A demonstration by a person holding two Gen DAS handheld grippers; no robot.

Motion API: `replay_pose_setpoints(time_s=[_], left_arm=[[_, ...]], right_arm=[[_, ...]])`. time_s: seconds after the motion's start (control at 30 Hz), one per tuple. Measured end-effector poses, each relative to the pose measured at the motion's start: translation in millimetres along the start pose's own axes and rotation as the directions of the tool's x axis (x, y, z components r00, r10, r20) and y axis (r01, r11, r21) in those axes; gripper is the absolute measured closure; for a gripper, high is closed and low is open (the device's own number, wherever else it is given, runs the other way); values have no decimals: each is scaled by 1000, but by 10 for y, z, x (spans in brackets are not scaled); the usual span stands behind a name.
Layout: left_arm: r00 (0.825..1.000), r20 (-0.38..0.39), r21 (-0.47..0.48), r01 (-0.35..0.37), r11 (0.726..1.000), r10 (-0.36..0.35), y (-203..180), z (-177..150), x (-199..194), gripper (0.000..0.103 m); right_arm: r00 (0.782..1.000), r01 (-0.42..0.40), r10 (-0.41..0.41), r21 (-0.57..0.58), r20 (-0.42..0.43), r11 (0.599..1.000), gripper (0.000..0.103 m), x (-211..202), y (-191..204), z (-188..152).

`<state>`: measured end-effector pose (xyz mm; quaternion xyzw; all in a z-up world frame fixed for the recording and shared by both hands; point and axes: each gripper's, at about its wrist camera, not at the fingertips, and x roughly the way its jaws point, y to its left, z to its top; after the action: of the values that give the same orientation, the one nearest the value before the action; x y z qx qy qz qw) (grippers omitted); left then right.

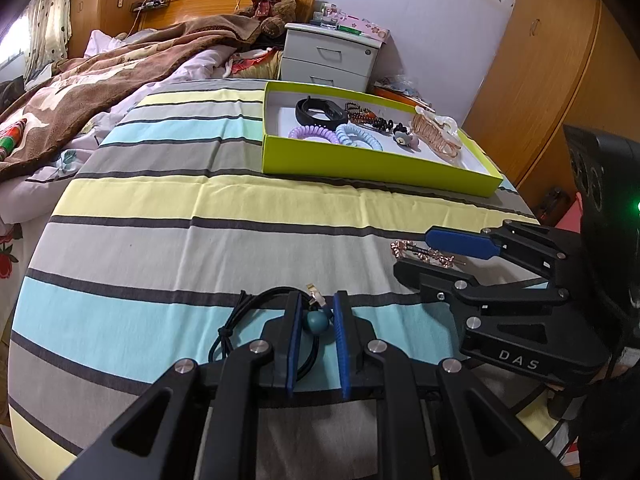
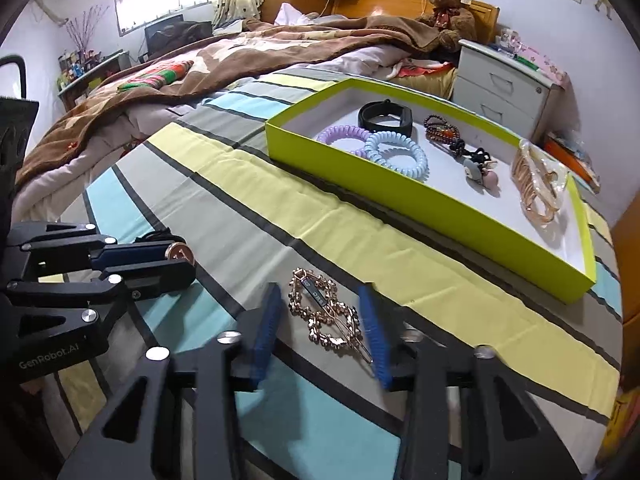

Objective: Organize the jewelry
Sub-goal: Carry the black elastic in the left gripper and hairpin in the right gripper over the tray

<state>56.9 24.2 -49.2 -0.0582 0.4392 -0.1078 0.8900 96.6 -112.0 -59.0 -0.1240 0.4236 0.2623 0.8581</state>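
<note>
In the left wrist view the left gripper (image 1: 318, 320) sits at the bottom centre of the frame, its blue pads close on either side of a black hair tie with a teal bead (image 1: 318, 321) lying on the striped bedsheet (image 1: 160, 240); whether the pads already pinch the bead cannot be told. A good pick here would clamp on the bead itself, since the thin cord would likely slip. The green tray (image 1: 372, 170), upper right of centre, already holds coil ties, a black band and clips. At the right edge the other tool's body reads "DAS". In the right wrist view the right gripper (image 2: 320, 332) stands at lower centre, spread wide, its fingers either side of a rose-gold hair clip (image 2: 326, 312) flat on the sheet, apart from both pads. The clip looks thin and flat, so lowering the fingertips to the cloth before closing should help. At lower left the left tool carries "GenRobot.AI", with a round coin-like disc at its tip showing what looks like "1".
</note>
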Motion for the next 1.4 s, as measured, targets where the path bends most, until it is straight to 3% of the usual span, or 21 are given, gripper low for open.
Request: replay_pose_setpoints(time_s=[0.83,1.4], left_arm=[[1000,24,12,-14,1000,13,-12,25,-119,87],[994,104,56,-33,998,27,-141,370,-385,87]], right_arm=[[994,-2,-7,82,108,997,67,-368,-25,-57],[980,24,-46,114,194,993,67,-751,-158,78]])
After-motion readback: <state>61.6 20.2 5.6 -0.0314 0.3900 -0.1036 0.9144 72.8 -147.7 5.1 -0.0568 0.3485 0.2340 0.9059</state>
